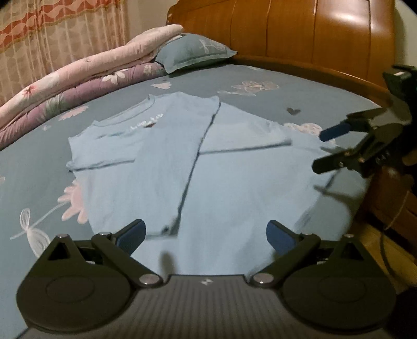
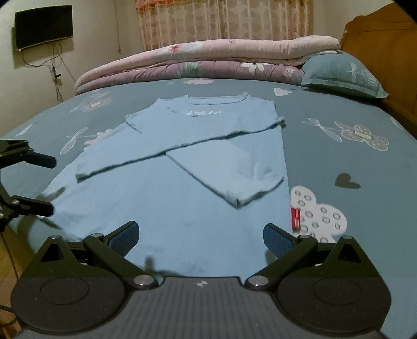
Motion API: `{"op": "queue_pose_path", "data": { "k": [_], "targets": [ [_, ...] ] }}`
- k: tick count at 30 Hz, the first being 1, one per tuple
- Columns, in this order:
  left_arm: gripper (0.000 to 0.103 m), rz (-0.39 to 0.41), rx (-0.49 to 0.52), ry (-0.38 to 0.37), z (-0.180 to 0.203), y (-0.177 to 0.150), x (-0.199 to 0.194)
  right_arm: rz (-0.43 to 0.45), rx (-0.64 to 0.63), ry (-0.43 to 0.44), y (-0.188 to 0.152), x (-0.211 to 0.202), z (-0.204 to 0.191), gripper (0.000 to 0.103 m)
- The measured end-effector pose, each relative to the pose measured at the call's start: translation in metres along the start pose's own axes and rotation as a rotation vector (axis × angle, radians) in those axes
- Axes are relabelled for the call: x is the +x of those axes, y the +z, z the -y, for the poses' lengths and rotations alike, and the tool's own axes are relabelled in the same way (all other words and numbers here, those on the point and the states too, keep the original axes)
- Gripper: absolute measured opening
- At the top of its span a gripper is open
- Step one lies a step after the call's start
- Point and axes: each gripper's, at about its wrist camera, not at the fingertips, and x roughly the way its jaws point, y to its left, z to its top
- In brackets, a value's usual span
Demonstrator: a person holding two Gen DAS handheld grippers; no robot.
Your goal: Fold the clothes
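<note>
Both tools, left tool (image 1: 206,236) and right tool (image 2: 200,238), hover spread and empty over the near hem of the shirt (image 1: 234,182), which lies half-folded on the bed (image 1: 312,91). Pinching only one layer could drag the folded sleeves askew.

Against the wooden headboard (image 1: 299,28) lies a blue pillow (image 2: 344,75); beside the pillow, folded quilts (image 2: 198,65) front the curtain (image 2: 224,18); a wall screen (image 2: 43,26) hangs farther away.
</note>
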Motion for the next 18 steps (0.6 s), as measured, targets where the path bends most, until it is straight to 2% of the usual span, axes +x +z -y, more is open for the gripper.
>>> {"op": "queue_pose_path", "data": {
  "k": [6,10,12,14,16,18],
  "targets": [
    [0.098,0.015,0.000,-0.050,-0.003,0.017,0.027,0.022,0.018,0.057,0.006,0.005,0.005,0.103],
    [0.098,-0.055,-0.026,-0.073,-0.005,0.011,0.048,0.034,0.008,0.075,0.024,0.021,0.010,0.103],
    [0.098,-0.091,-0.050,-0.080,-0.007,0.002,0.054,0.024,0.030,0.113,0.032,0.034,0.015,0.103],
    [0.098,-0.091,-0.042,-0.069,-0.005,-0.003,0.048,-0.010,0.054,0.146,0.033,0.048,0.020,0.103],
    [0.098,-0.100,-0.045,-0.063,-0.004,-0.007,0.042,-0.061,0.065,0.156,0.028,0.060,0.024,0.103],
    [0.098,-0.114,-0.028,-0.047,-0.002,-0.008,0.036,-0.069,0.042,0.149,0.025,0.058,0.023,0.103]
  ]
}}
